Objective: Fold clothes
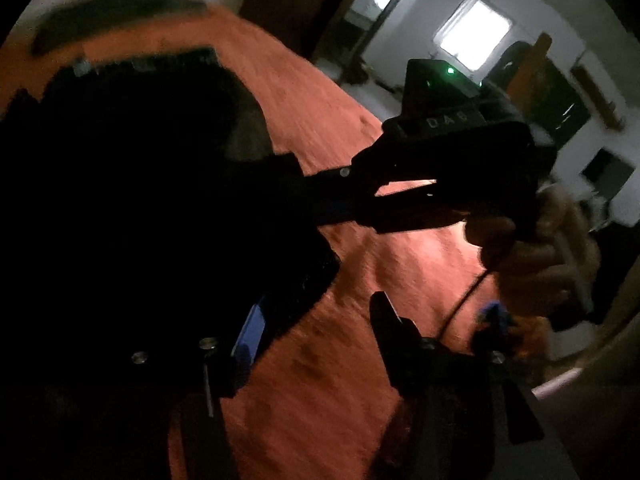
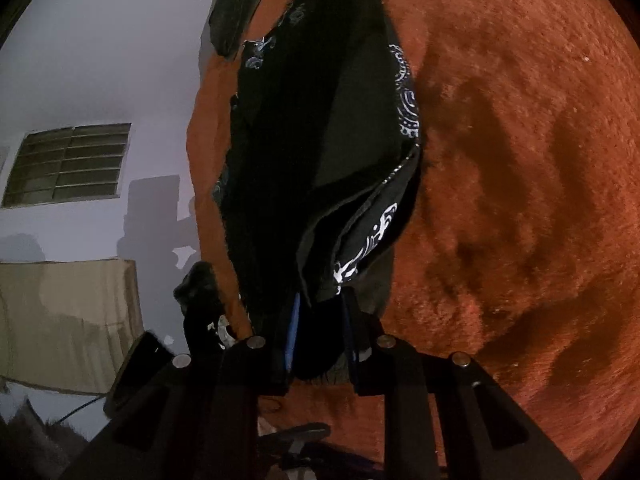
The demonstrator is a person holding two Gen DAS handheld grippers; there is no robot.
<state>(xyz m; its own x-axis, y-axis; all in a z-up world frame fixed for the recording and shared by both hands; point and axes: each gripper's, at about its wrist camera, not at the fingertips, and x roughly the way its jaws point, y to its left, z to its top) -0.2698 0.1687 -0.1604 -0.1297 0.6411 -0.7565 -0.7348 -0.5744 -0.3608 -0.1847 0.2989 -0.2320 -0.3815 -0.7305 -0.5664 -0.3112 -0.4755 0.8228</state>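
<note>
Right wrist view: an orange-red fuzzy bedspread [image 2: 520, 160] fills most of the scene, covering what looks like a bed. A black garment with white paisley print [image 2: 320, 140] lies on it, stretching away from the camera along the bedspread's left edge, beside a pale wall with a barred window [image 2: 68, 164].

The right tool [image 2: 318, 344] has its two blue-padded fingers closed on the near end of that garment; a bunched fold of black cloth sits pinched between them.

In the left wrist view, dim and blurred, the same dark garment [image 1: 140, 200] lies as a large black mass on the bedspread [image 1: 320, 380]. The left tool [image 1: 312, 332] stands with its fingers apart, one blue pad [image 1: 250, 336] at the garment's edge and the other over bare bedspread; nothing appears pinched between them. The other tool reaches across from the right, held in a person's hand [image 1: 532, 256], its tip at the cloth.

By my judgement, a fold is in progress: the right tool has an edge in hand while the left is free. The next move probably calls for carrying the gripped edge over the rest of the cloth and laying it flat, with the left tool finding a new hold or steadying the fabric.
</note>
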